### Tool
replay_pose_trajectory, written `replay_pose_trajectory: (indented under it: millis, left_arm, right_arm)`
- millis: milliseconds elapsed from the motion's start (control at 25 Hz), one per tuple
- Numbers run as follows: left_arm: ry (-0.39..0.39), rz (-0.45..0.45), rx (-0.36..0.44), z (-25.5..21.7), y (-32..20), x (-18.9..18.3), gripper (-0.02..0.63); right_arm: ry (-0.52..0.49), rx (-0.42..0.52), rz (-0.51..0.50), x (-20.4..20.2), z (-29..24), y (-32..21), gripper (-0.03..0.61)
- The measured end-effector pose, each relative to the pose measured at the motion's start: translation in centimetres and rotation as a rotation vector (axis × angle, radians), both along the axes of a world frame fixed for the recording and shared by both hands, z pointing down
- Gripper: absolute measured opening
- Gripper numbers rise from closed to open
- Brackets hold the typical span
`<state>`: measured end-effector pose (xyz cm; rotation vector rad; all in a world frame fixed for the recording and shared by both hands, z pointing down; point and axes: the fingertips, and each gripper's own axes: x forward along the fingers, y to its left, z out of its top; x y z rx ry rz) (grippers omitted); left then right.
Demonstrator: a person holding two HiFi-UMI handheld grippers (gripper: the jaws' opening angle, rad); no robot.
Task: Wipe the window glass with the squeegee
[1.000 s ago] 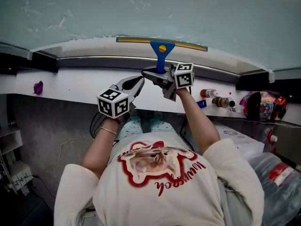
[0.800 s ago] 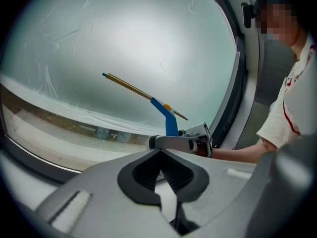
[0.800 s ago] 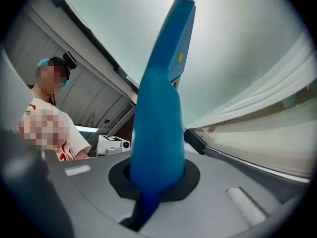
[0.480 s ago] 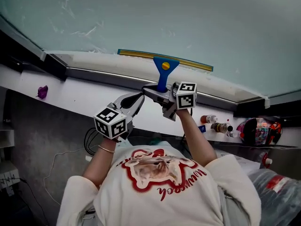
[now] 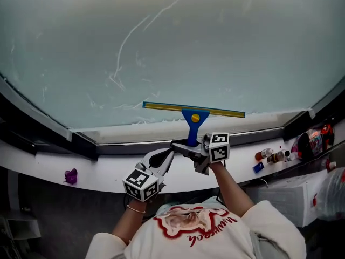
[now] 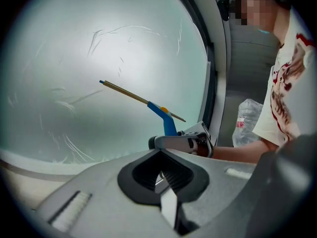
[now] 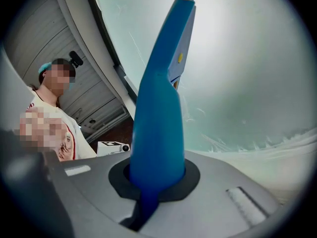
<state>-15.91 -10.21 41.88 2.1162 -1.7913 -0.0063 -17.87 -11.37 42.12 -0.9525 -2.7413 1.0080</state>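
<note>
pale window glass [image 5: 226, 42] fills the view, with streaks and smears across it above the blade, so most of the wiping looks left to do. right claw [image 5: 188, 144] is clamped on the squeegee [image 5: 193, 117] handle, the blade just ahead of it, low on the pane. left claw [image 5: 170, 154], jaws together and empty, sits just beside the right one.
</note>
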Motion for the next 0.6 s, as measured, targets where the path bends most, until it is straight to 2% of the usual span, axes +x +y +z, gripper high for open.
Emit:
replay_pose_trajectory:
  millis: [160, 320, 440, 600]
  left_arm:
    - [-0.024, 0.034, 0.040, -1.4, 1.6, -1.2, 0.005]
    - [-0.025, 0.038, 0.072, -2.3, 1.8, -1.1, 0.005]
    - [-0.033, 0.001, 0.119, -6.3, 1.3, -1.3, 0.005]
    - [-0.139, 0.000, 0.243, -13.8, 0.6, -2.0, 0.005]
  right_arm:
    - [-0.016, 0.028, 0.016, -1.1, -1.3, 1.6, 0.012]
    - [0.036, 0.073, -0.004, -0.9, -3.1, 2.1, 0.012]
    - [-0.019, 0.049, -0.033, -1.2, -6.2, 1.5, 0.012]
    - [-0.084, 0.026, -0.082, -1.9, -13.5, 0.5, 0.014]
